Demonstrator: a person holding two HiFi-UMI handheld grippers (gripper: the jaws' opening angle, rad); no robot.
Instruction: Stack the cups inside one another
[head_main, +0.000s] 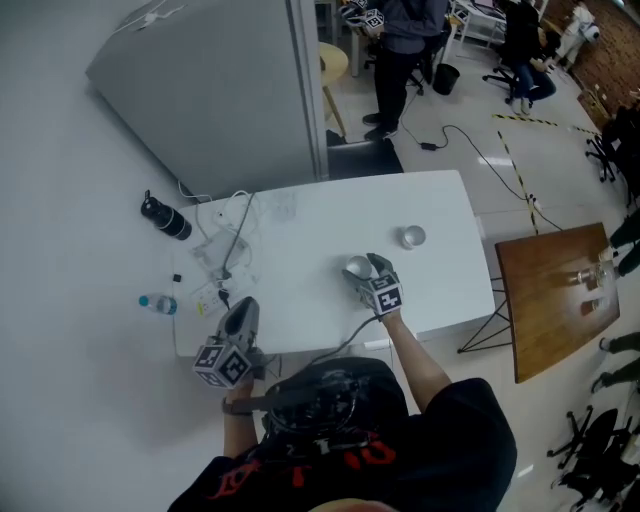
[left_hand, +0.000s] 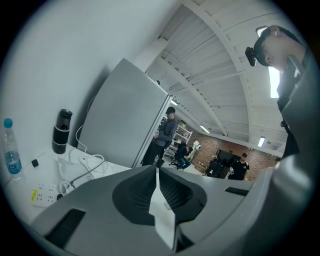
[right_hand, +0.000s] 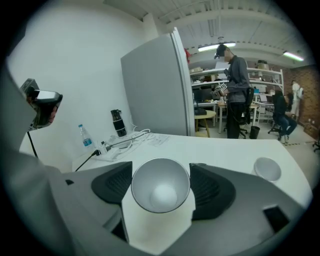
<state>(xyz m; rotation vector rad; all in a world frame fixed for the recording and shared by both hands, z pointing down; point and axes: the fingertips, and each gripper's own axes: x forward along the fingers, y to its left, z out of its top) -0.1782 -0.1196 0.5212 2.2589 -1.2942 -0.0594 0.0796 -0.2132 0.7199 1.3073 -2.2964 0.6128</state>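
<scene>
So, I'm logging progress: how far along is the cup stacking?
Nothing is stacked yet. In hand: the right claw grips one cup. To do: carry it to the second cup, standing apart on the table, and nest them. The left claw is shut and empty.

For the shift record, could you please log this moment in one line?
left gripper: shut, empty | right gripper: shut on cup | second cup: free on table

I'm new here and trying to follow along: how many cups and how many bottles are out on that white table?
Cups: 2 (held cup, free cup)
Bottles: 2 (black flask, water bottle)
Total: 4
</scene>
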